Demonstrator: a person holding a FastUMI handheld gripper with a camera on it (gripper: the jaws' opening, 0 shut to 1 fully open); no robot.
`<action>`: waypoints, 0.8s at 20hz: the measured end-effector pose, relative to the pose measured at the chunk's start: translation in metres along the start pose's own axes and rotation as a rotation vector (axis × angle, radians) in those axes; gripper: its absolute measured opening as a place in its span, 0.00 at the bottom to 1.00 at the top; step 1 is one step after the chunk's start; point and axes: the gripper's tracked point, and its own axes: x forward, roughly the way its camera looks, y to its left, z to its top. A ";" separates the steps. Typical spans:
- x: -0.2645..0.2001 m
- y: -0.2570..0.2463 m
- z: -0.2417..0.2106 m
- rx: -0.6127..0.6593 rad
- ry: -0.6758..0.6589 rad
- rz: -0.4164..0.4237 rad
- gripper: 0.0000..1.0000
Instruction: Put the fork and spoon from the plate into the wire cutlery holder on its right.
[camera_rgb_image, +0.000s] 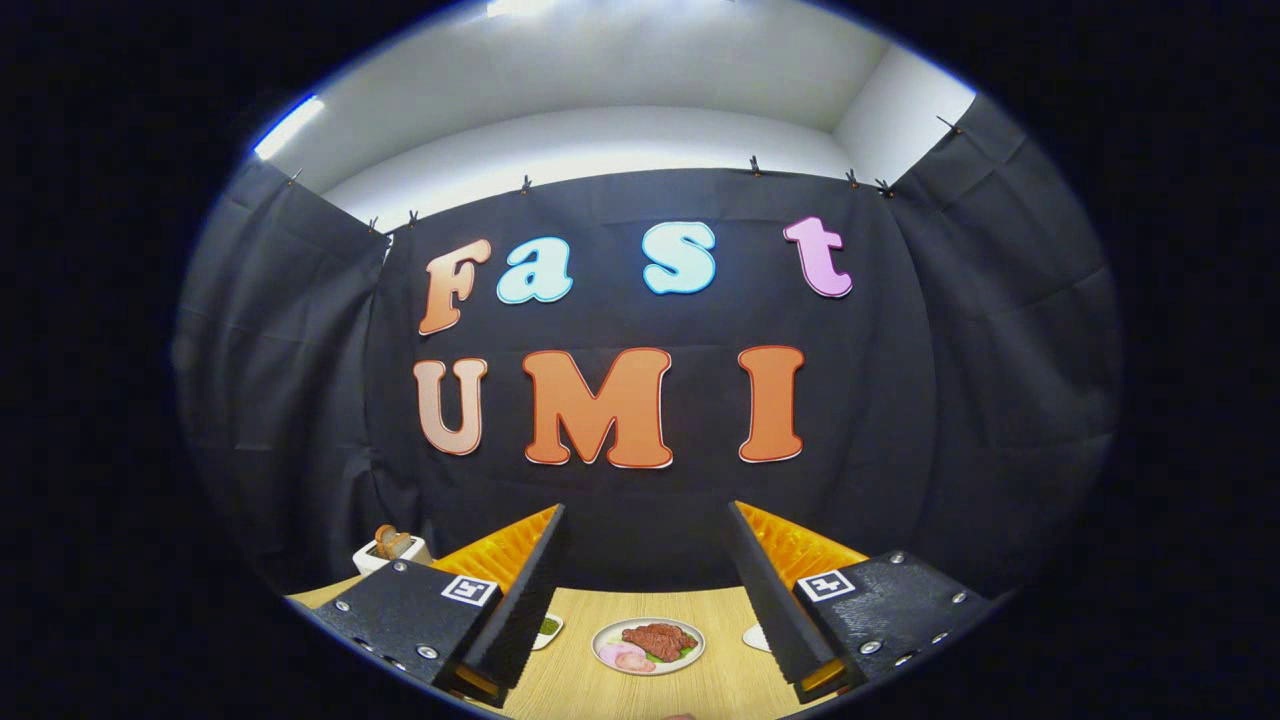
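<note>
gripper (648, 520) is up and level, fingers spread wide with nothing between them, aimed more at the booth wall than at the table (580, 690). no grip on anything, that much is plain.

past the fingertips and lower down sits a plate (648, 646) on the wooden table, right in the gap between the two fingers. it's got brown meat, pale pink slices and a bit of green on it. now, the fork and spoon — can't make them out on that plate from here, too small and too low to tell. no wire holder to pick out either; there's just a sliver of something white (755, 636) tucked against the right finger, could be anything.

by the left finger, a small dish (548, 628) with something green peeks out. further back on the left, a white toaster (392, 548) with bread standing in it.

so where are we? my read: right at the start. nothing held, nothing visibly moved, both pieces yet to go. the tool needs to tip down toward the plate before any picking begins.
</note>
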 end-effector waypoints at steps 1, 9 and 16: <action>0.000 -0.001 -0.004 0.000 0.008 0.000 0.93; 0.007 0.001 -0.007 -0.061 -0.008 0.005 0.94; 0.009 0.017 -0.008 -0.102 0.009 0.027 0.95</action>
